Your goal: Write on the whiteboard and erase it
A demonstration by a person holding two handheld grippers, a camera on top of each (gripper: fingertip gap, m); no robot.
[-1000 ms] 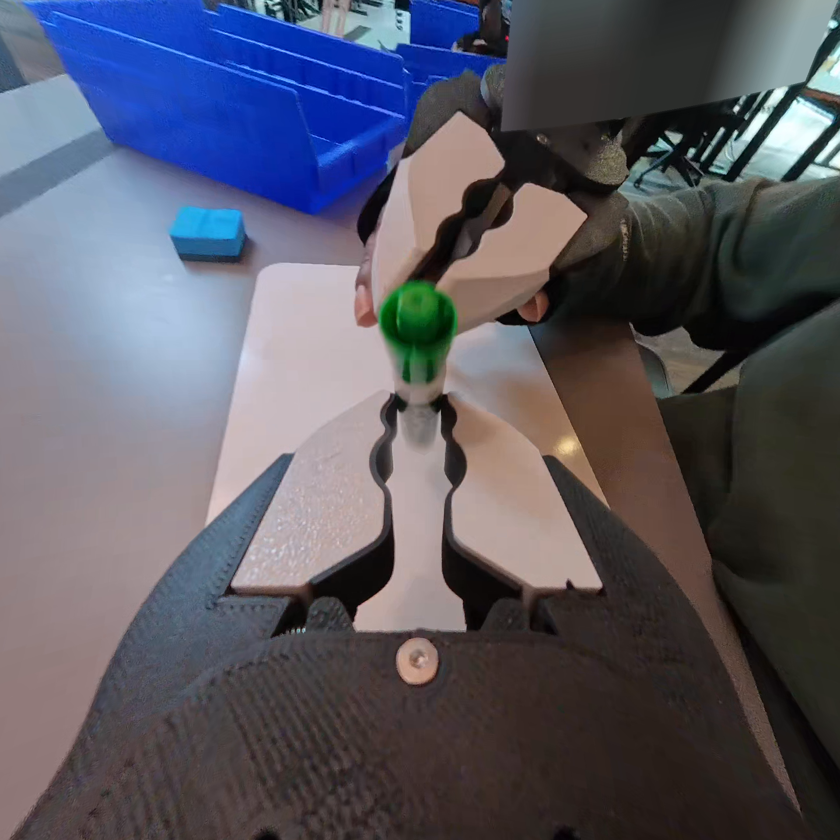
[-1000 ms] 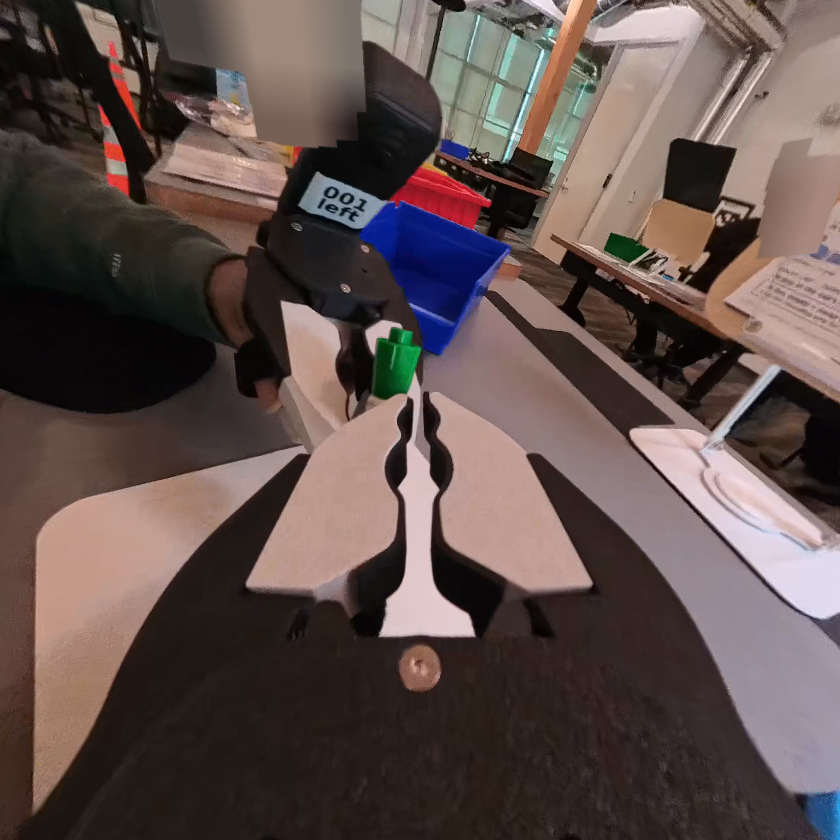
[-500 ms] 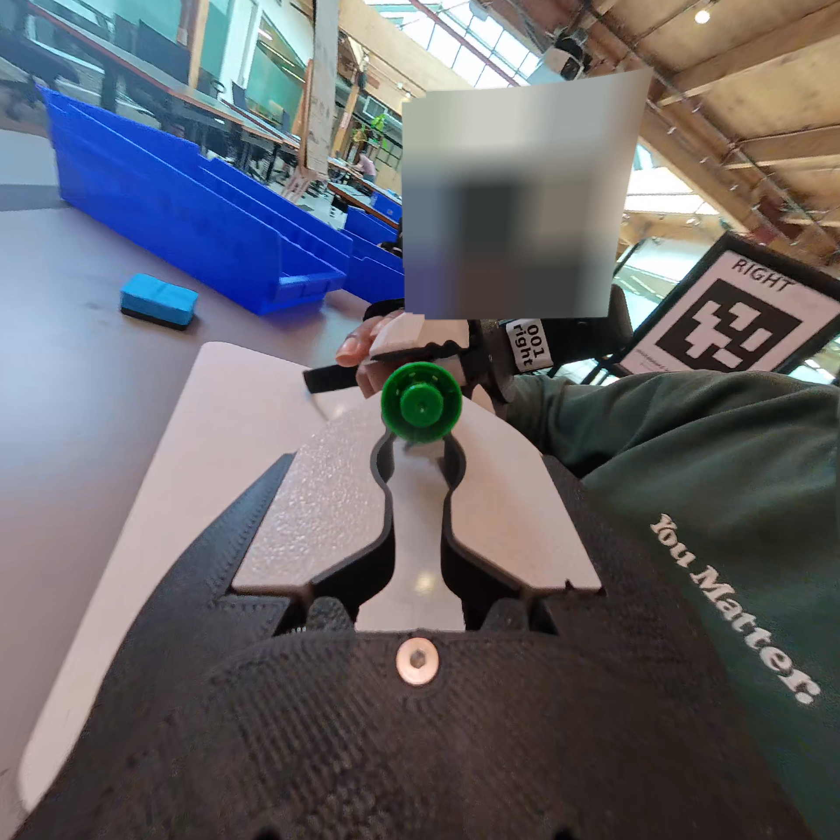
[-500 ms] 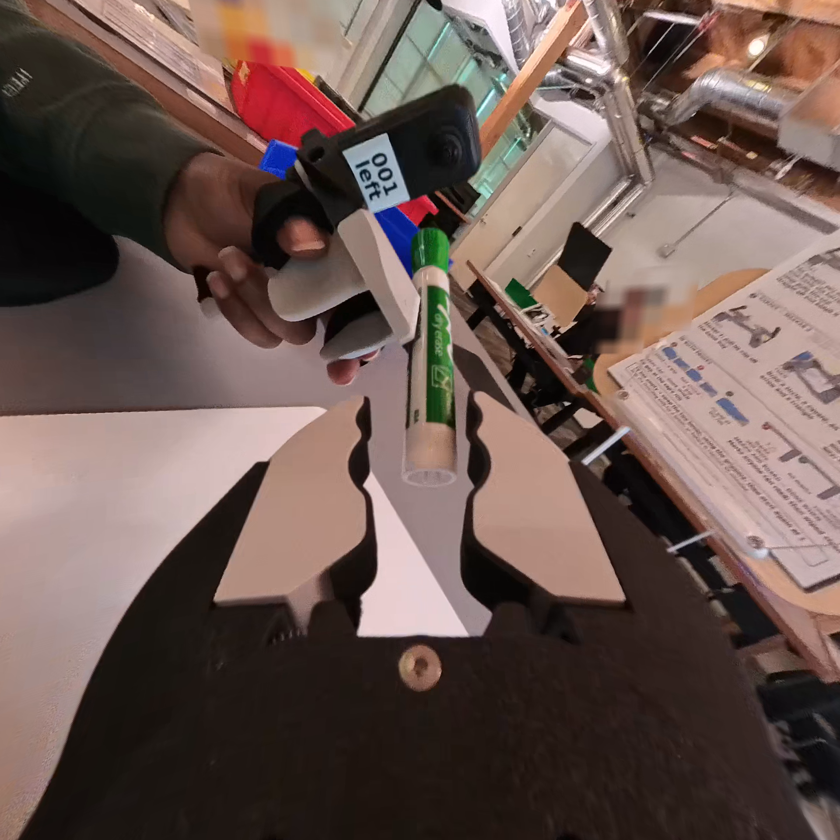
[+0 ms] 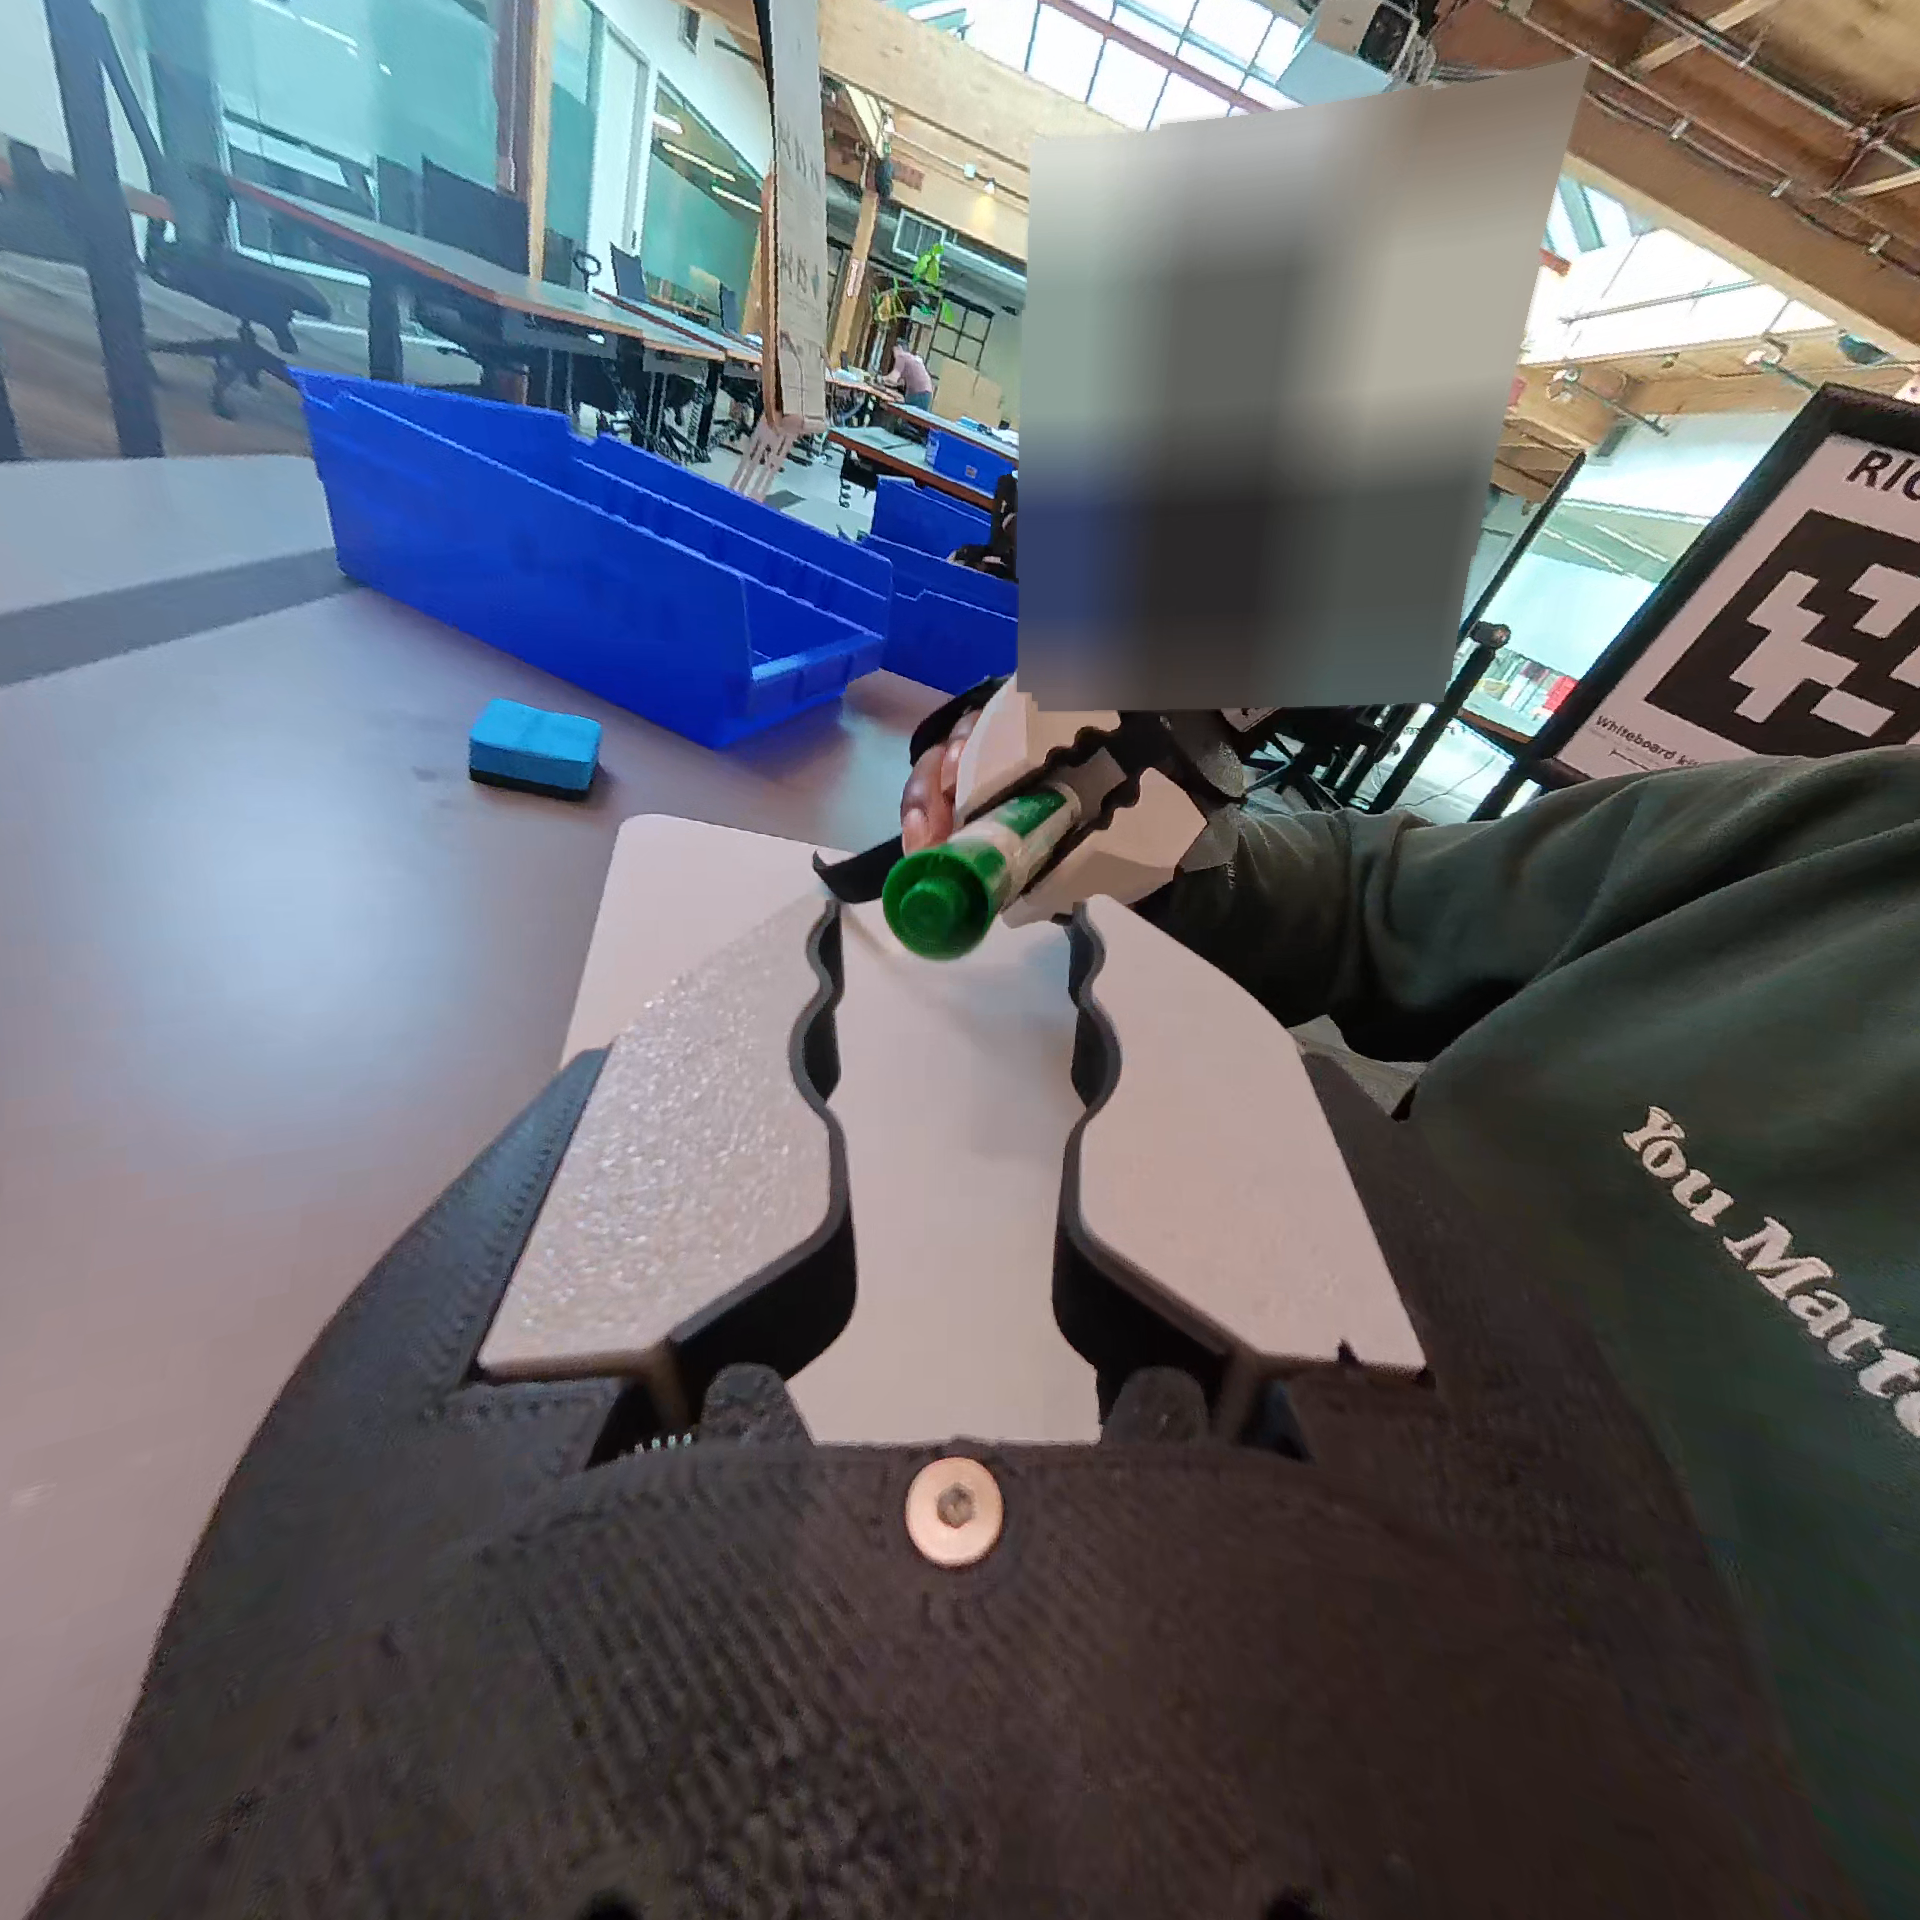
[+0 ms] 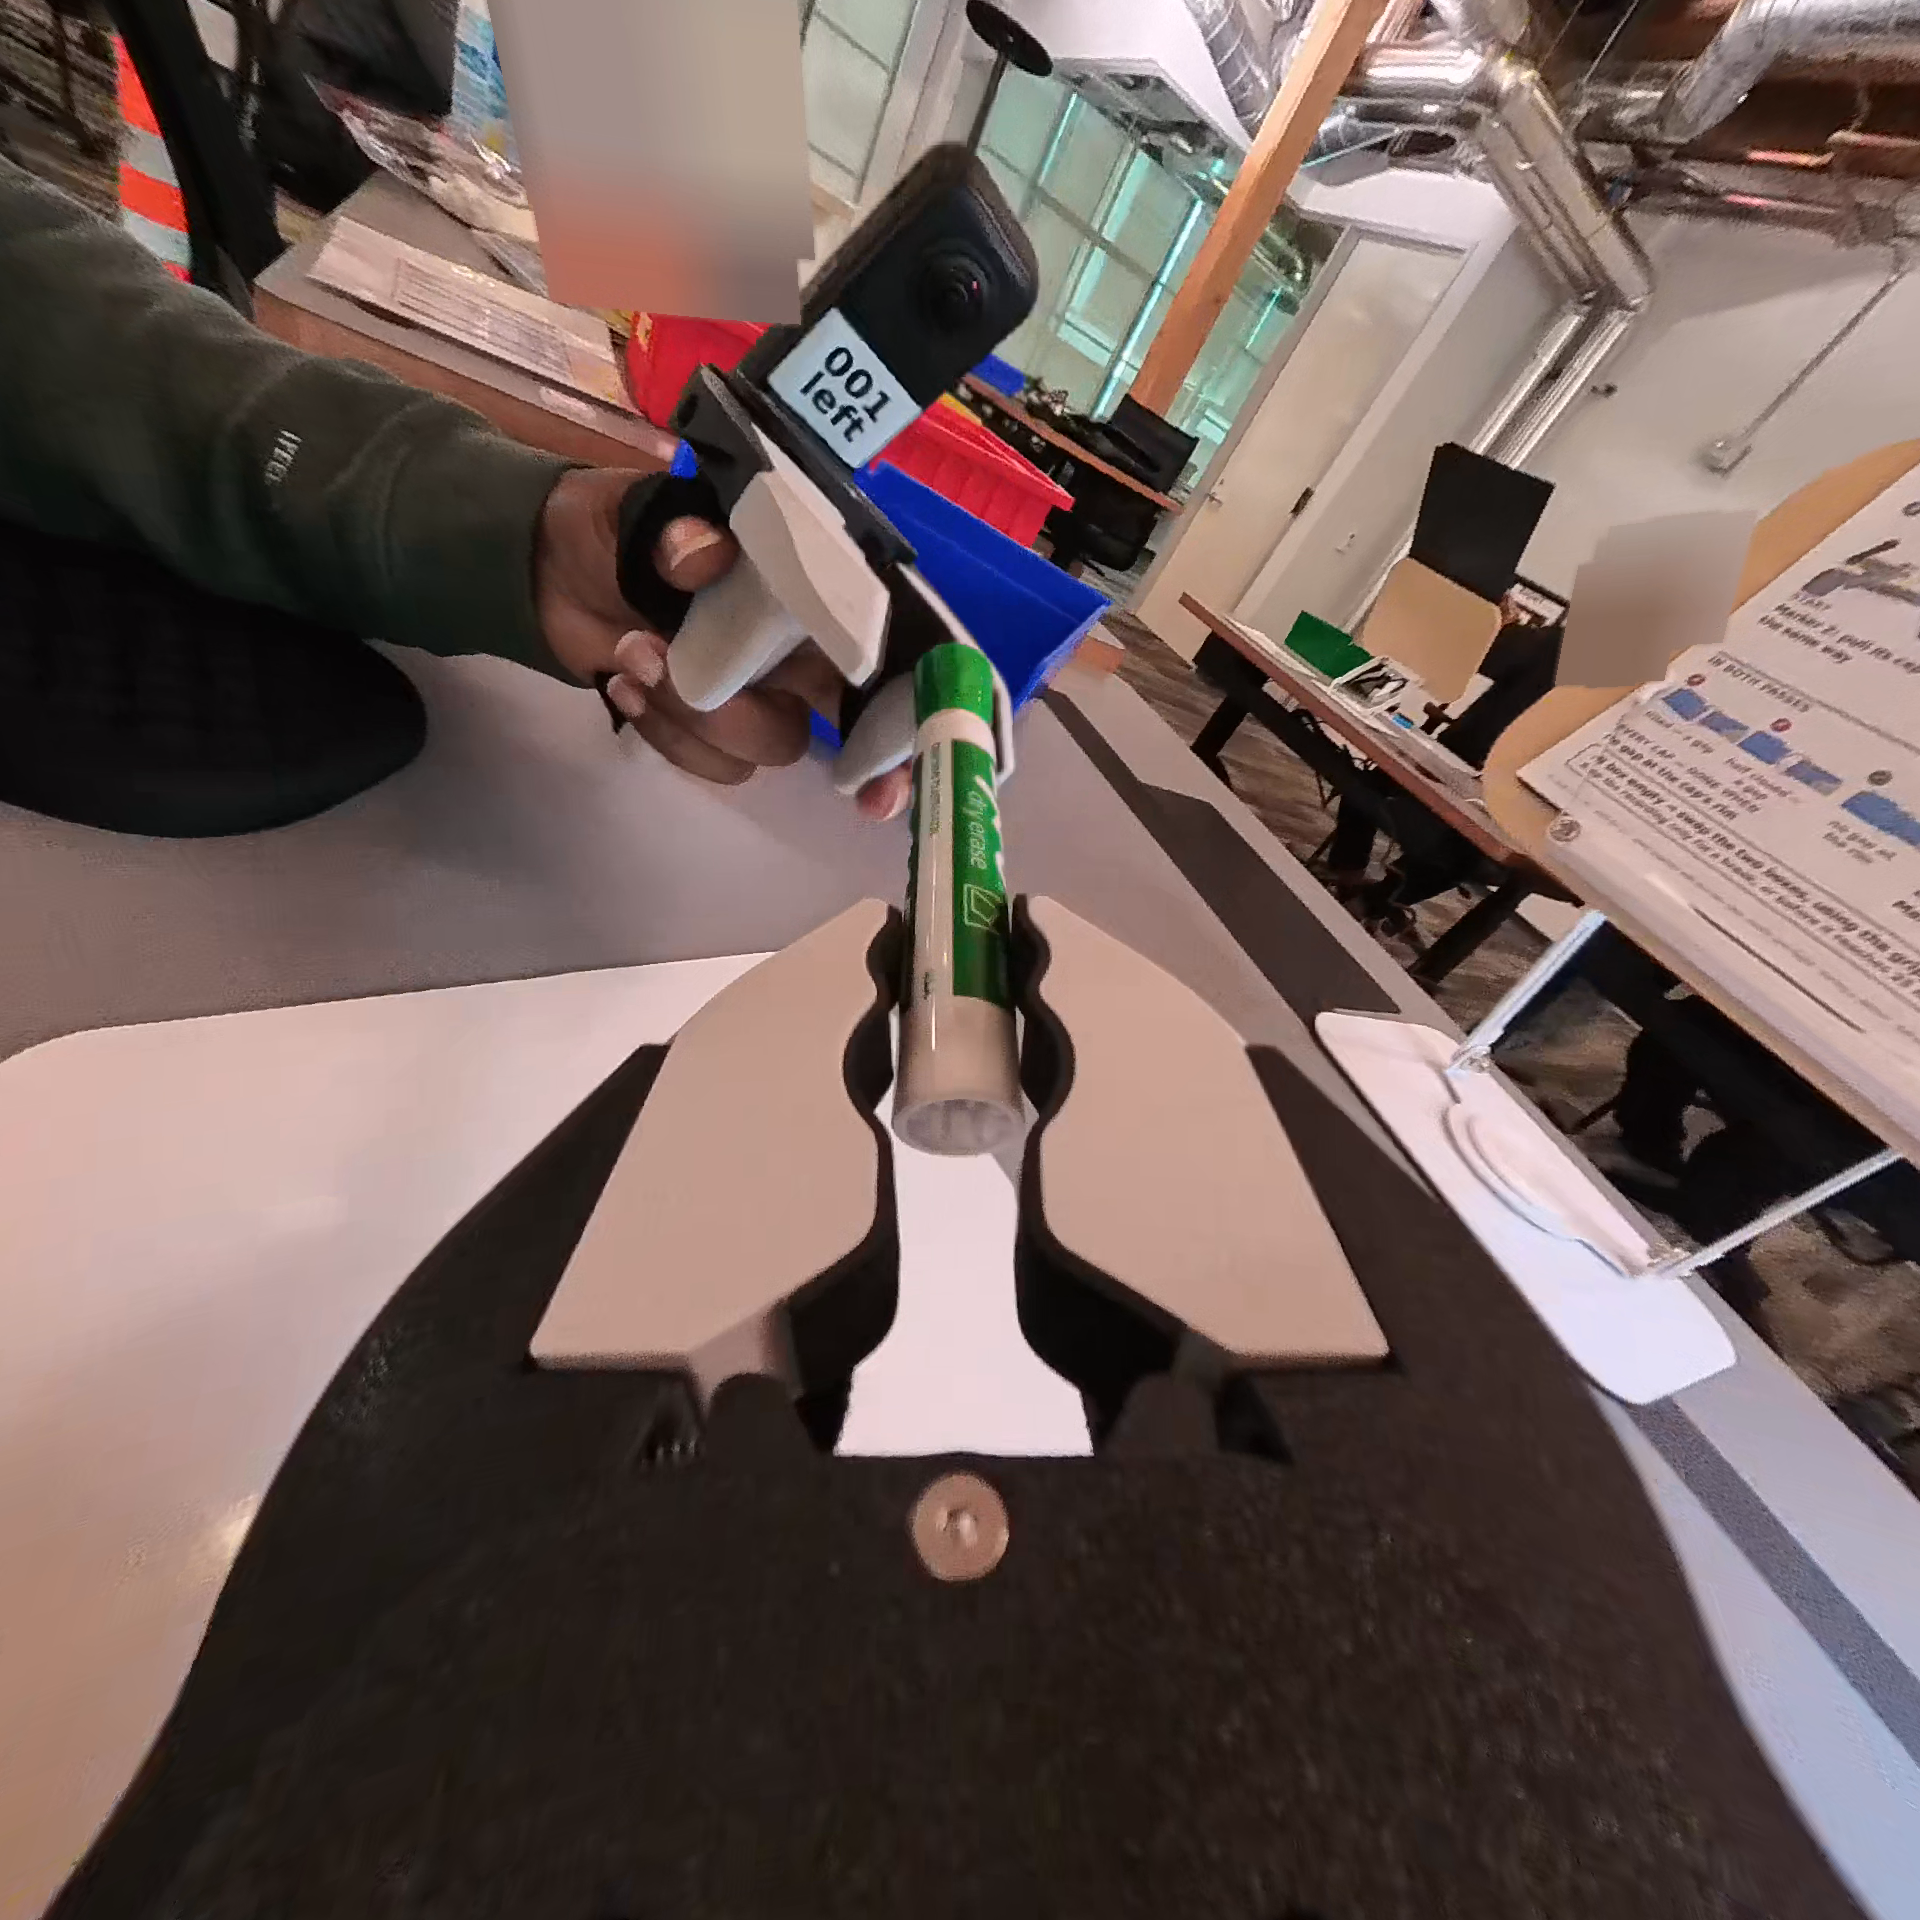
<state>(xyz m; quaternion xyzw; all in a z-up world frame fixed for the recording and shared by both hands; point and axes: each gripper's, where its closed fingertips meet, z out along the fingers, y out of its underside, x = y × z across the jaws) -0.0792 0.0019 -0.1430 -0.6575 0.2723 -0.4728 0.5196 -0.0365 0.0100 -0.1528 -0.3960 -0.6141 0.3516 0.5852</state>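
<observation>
The right gripper (image 6: pixel 956 997) clamps the green marker (image 6: pixel 951 883) by its barrel above the whiteboard (image 6: pixel 312 1122) (cap still on), while the left gripper (image 5: pixel 951 951) stands wide open and empty around the cap end, so uncapping comes next.

This is looking like an open-plan office or workshop loft: long desks (image 5: pixel 582 301) and rolling chairs (image 5: pixel 223 301) are filling the upper left, timber beams (image 5: pixel 1756 114) and exposed ducts (image 6: pixel 1538 156) are running overhead, and blue storage bins (image 5: pixel 582 561) are sitting on the bench (image 5: pixel 208 935).
</observation>
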